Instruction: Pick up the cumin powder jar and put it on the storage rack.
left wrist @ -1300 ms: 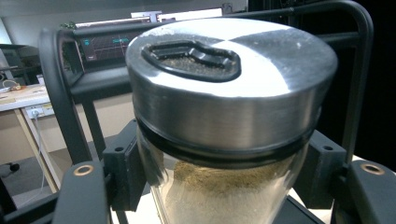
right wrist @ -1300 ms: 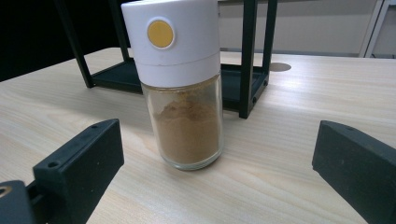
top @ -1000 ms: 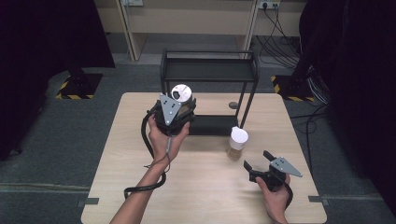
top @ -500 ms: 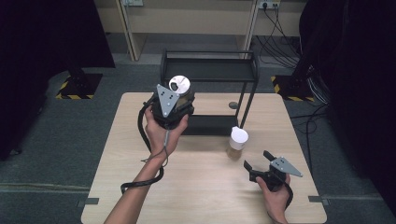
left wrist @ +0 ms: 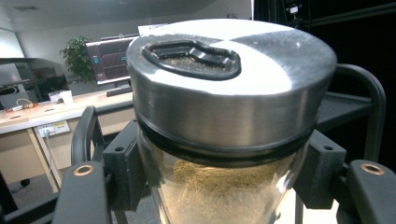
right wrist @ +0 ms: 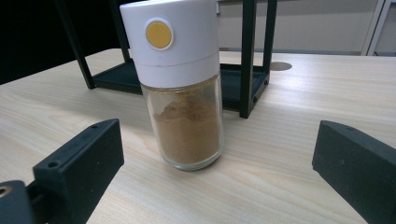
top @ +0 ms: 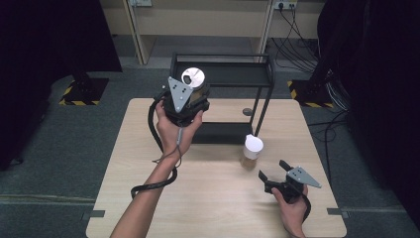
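**Steel-lidded jar held high at the shelf, white-capped jar waiting**

Your left gripper is clamped on the jar with the steel lid. In the left gripper view both black jaws press the glass just under that lid, so it's a firm hold on the body, not the cap. The jar stands upright, long axis vertical, lid up, pale powder showing through the glass.

Measured against the black shelf: the held jar hangs at the shelf's near left corner, about level with the top tier, not resting on anything. My read is that the top tier is where it's headed, and that lies straight ahead of the jar, away from you. Keep the axis vertical as you carry it in, and mind the top rail.

Your right gripper sits low on the table, jaws spread wide, nothing between them. The white-capped jar stands just in front of the shelf's near right leg, between shelf and right gripper. In the right gripper view it's dead centre between the jaws but farther out, untouched, upright, cap on top with its yellow dot facing you. Your right hand is clearly the nearer one; a straight push forward would bring the jaws around the glass.
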A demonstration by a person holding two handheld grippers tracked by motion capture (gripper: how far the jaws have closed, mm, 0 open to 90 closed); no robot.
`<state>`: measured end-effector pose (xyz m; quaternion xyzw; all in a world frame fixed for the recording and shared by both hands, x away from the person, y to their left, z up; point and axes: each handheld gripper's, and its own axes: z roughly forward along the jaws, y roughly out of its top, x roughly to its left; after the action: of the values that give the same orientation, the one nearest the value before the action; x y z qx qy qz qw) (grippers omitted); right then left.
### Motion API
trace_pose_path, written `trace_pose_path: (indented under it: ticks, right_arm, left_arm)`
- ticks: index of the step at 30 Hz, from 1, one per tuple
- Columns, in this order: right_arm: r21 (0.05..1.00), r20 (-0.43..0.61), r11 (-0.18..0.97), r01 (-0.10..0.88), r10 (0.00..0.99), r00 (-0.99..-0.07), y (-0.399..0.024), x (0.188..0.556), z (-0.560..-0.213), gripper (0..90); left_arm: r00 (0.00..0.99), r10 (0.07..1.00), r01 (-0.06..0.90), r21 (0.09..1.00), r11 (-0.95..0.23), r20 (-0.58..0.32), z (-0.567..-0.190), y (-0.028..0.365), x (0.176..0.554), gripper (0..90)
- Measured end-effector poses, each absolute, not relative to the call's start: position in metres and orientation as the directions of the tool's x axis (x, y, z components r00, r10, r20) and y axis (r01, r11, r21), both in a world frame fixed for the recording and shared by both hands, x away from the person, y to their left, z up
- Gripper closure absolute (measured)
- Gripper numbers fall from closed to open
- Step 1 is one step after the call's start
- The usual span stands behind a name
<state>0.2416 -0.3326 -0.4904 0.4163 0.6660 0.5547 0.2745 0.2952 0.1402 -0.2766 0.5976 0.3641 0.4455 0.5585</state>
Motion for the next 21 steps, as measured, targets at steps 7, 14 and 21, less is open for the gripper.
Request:
trace_pose_path:
  ticks: [7,14,21]
  right_arm:
    - [0.967,0.098,0.036,0.250,0.858,-0.504,-0.333,0.242,-0.491,2.2]
    - [0.967,0.100,0.036,0.252,0.856,-0.507,-0.334,0.242,-0.491,2.2]
    - [0.967,0.101,0.035,0.251,0.855,-0.508,-0.334,0.242,-0.491,2.2]
  left_arm:
    - [0.321,0.937,-0.068,0.990,-0.122,0.137,-0.262,0.138,0.305,31.1]
    - [0.304,0.943,-0.070,0.990,-0.123,0.138,-0.245,0.133,0.314,31.1]
    - [0.294,0.946,-0.053,0.991,-0.127,0.137,-0.237,0.131,0.322,31.1]
